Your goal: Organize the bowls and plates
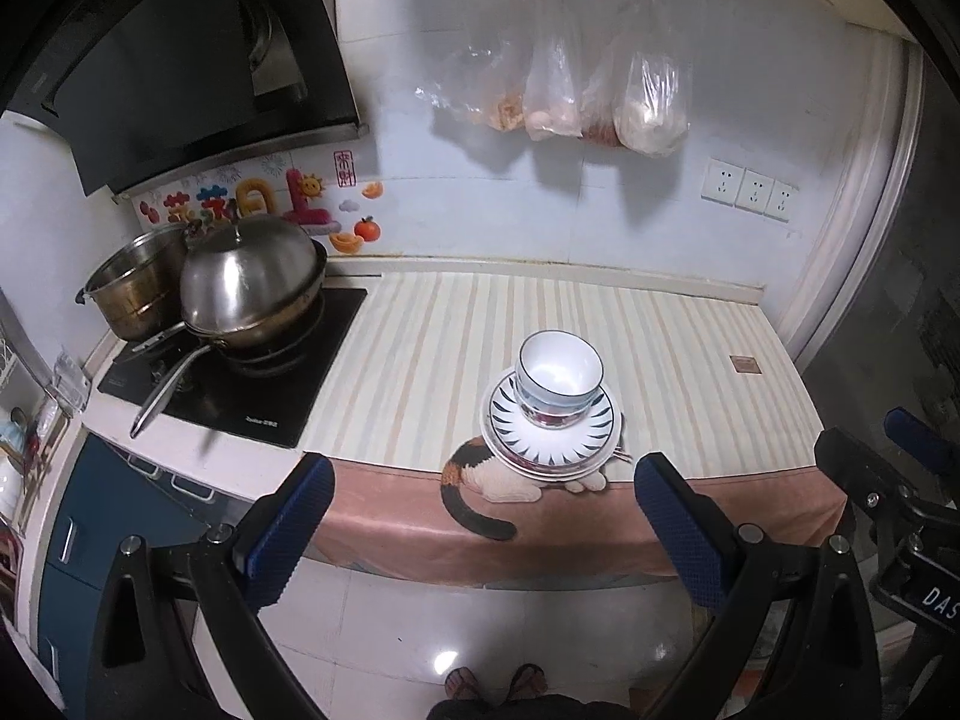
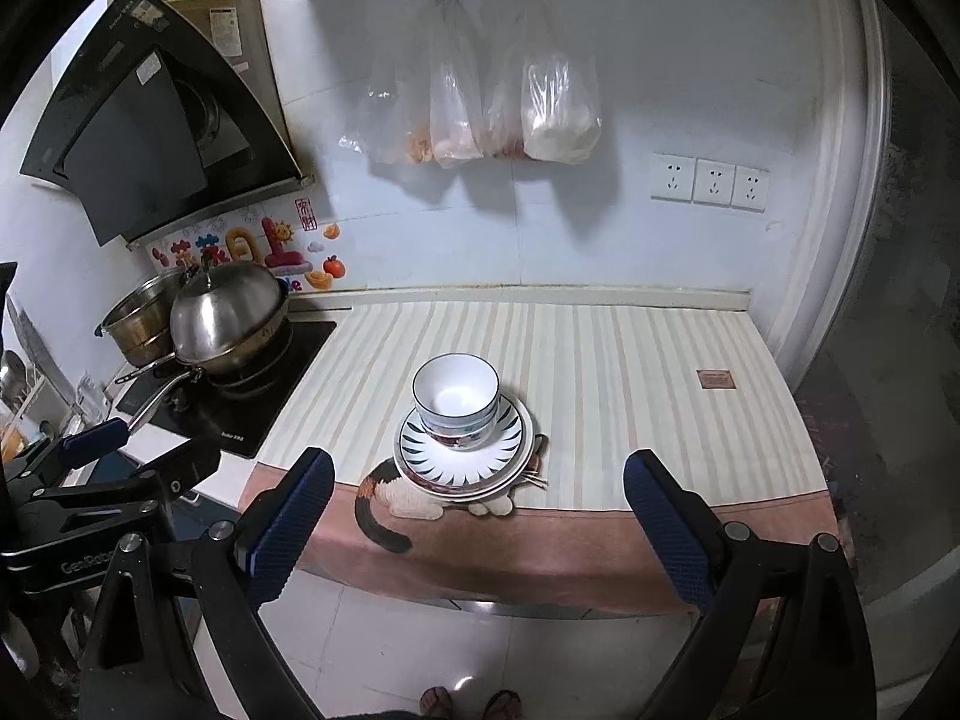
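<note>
A stack of white bowls [image 1: 559, 373] [image 2: 456, 395] with dark rims stands on a stack of plates [image 1: 567, 450] [image 2: 474, 468] with a blue petal pattern. The pile sits near the front edge of the striped counter mat [image 1: 420, 348] [image 2: 630, 372]. My left gripper [image 1: 483, 519] hangs open in front of the counter, well short of the pile, with nothing between its blue pads. My right gripper [image 2: 477, 516] is likewise open and empty, held back from the counter edge. Each gripper shows at the side of the other's view.
A lidded wok [image 1: 252, 282] [image 2: 228, 312] and a steel pot [image 1: 135, 288] [image 2: 141, 321] sit on the black hob at the left, handles sticking out forward. Plastic bags [image 1: 576, 90] [image 2: 480, 114] hang on the wall behind. The person's sandalled feet [image 1: 495, 681] stand on the tiled floor.
</note>
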The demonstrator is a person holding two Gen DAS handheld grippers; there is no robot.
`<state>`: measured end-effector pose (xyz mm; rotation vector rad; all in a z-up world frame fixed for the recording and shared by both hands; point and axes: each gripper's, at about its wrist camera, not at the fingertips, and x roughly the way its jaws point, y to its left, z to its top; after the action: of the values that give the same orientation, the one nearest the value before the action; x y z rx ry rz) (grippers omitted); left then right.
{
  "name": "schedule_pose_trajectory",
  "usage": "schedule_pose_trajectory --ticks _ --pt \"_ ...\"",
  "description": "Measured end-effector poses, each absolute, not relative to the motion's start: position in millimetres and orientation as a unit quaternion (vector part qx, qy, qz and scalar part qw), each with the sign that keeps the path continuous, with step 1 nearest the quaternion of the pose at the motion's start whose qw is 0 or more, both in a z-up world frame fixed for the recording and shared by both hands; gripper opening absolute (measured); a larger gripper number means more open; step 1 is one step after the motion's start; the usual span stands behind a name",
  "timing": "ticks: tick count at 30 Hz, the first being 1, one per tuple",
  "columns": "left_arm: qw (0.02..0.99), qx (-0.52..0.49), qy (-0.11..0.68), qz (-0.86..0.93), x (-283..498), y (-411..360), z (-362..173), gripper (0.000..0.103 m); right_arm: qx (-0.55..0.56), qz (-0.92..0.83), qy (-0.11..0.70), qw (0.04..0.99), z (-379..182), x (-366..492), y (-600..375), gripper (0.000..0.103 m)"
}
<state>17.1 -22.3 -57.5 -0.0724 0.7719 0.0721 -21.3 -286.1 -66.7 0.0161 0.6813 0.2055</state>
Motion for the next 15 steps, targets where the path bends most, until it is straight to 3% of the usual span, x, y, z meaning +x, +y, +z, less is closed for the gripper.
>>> schedule_pose_trajectory --ticks 15 --pt "0.932 -0.030 0.359 0.028 1 -2 -47 0.103 0.010 0.089 0.333 0.939 -61 -27 -267 0.100"
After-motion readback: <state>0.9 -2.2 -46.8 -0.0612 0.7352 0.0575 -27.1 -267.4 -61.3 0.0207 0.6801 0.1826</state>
